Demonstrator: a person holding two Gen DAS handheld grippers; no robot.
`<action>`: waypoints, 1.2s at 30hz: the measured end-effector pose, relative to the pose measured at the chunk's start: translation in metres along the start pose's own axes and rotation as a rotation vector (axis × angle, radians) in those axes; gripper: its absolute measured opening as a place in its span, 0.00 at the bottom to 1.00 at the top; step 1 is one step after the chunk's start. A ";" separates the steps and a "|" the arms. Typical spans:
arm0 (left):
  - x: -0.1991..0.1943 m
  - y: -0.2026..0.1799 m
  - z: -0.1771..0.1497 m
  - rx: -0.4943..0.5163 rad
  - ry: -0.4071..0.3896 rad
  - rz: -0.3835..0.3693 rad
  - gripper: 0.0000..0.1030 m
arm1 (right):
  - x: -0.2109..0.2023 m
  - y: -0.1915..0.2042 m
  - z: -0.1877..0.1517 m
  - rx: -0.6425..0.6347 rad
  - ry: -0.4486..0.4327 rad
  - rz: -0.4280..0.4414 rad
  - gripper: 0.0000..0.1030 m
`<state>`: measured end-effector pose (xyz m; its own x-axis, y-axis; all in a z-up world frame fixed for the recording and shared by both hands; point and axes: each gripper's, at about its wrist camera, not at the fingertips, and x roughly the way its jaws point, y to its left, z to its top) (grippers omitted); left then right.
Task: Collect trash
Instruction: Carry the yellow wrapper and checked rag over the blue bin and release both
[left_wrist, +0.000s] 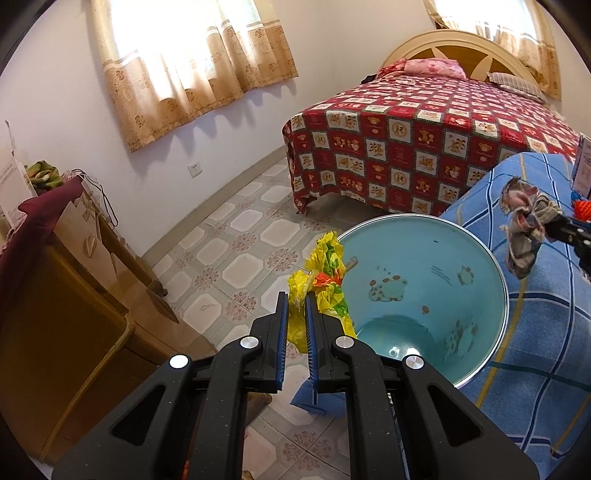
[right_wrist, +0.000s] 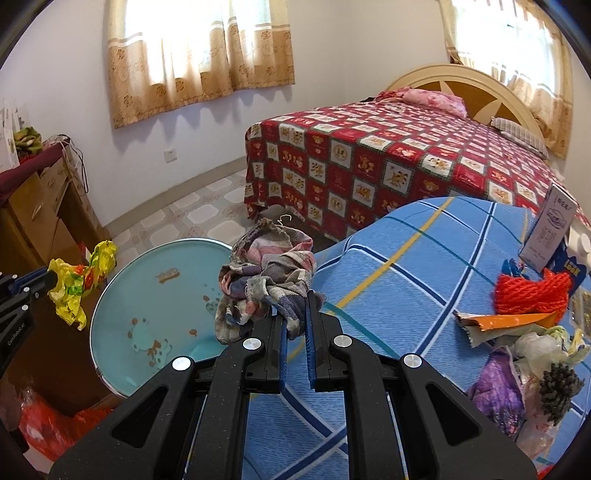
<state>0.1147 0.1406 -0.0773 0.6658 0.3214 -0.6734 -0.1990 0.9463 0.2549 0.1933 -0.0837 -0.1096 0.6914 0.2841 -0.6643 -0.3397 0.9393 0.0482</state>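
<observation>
Two tools are loaded: the left tool (left_wrist: 296, 301) clamps a yellow plastic bag (left_wrist: 325, 273) beside the basin's (left_wrist: 498, 291) rim; the right tool (right_wrist: 295, 310), clamping a plaid rag (right_wrist: 269, 277), hangs nearer, at the opposite rim.

I'm seeing the right gripper (right_wrist: 295, 295) clamping a plaid rag (right_wrist: 267, 277) beside the blue bin (right_wrist: 155, 295); the left gripper (right_wrist: 46, 278) is pinching a yellow plastic bag (right_wrist: 79, 284) at its far side.
</observation>
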 end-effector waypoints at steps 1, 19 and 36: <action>0.000 0.000 0.000 -0.001 0.001 -0.001 0.09 | 0.001 0.001 0.000 -0.002 0.002 0.003 0.09; 0.001 -0.004 -0.001 0.000 0.001 -0.011 0.09 | 0.011 0.017 -0.001 -0.039 0.020 0.031 0.09; -0.006 -0.026 -0.002 0.029 -0.019 -0.079 0.13 | 0.018 0.028 -0.002 -0.069 0.037 0.077 0.12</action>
<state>0.1143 0.1141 -0.0816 0.6922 0.2443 -0.6791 -0.1241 0.9672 0.2214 0.1946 -0.0525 -0.1218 0.6380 0.3463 -0.6878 -0.4346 0.8993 0.0497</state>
